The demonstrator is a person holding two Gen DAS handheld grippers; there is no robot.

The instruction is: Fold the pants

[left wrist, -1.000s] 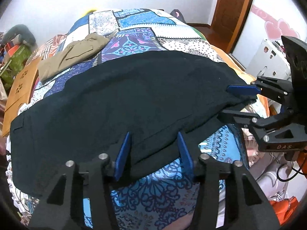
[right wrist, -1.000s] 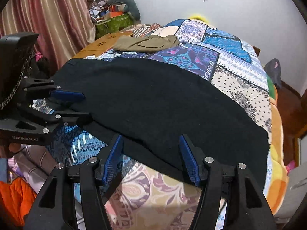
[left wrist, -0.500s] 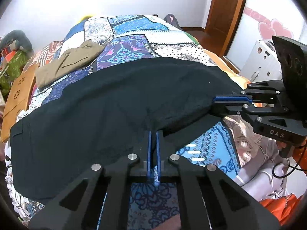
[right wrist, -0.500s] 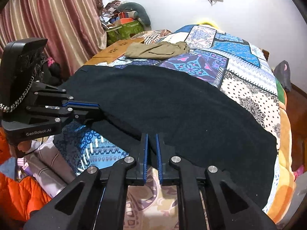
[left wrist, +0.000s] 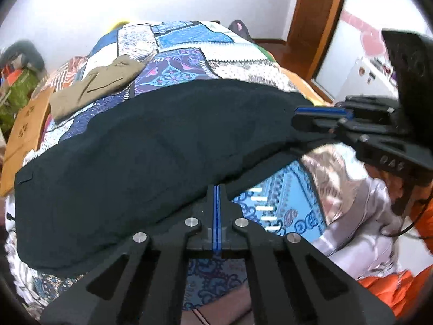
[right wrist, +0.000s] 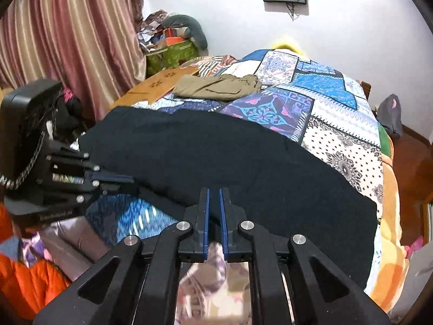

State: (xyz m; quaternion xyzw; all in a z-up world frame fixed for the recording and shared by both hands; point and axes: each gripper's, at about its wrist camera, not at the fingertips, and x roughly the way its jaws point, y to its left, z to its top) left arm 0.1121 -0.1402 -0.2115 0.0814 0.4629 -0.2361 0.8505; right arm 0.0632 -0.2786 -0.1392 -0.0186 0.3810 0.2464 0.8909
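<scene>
Black pants lie spread across the patchwork quilt, with their near edge raised off the bed. My left gripper is shut on that near edge, its blue pads together; in the right wrist view it shows at the left pinching the cloth. My right gripper grips the same edge of the pants further along. Its jaws are opening slightly, with a narrow gap and black cloth between the pads. In the left wrist view the right gripper still clamps the cloth at the right.
Folded khaki pants lie on the quilt beyond the black ones. A wooden board runs along the bed's left side. Orange fabric and a shiny blanket sit below the grippers. Striped curtains hang at the left.
Both grippers went from open around the pants' near edge to closed on it. The edge has lifted a little off the bed.
</scene>
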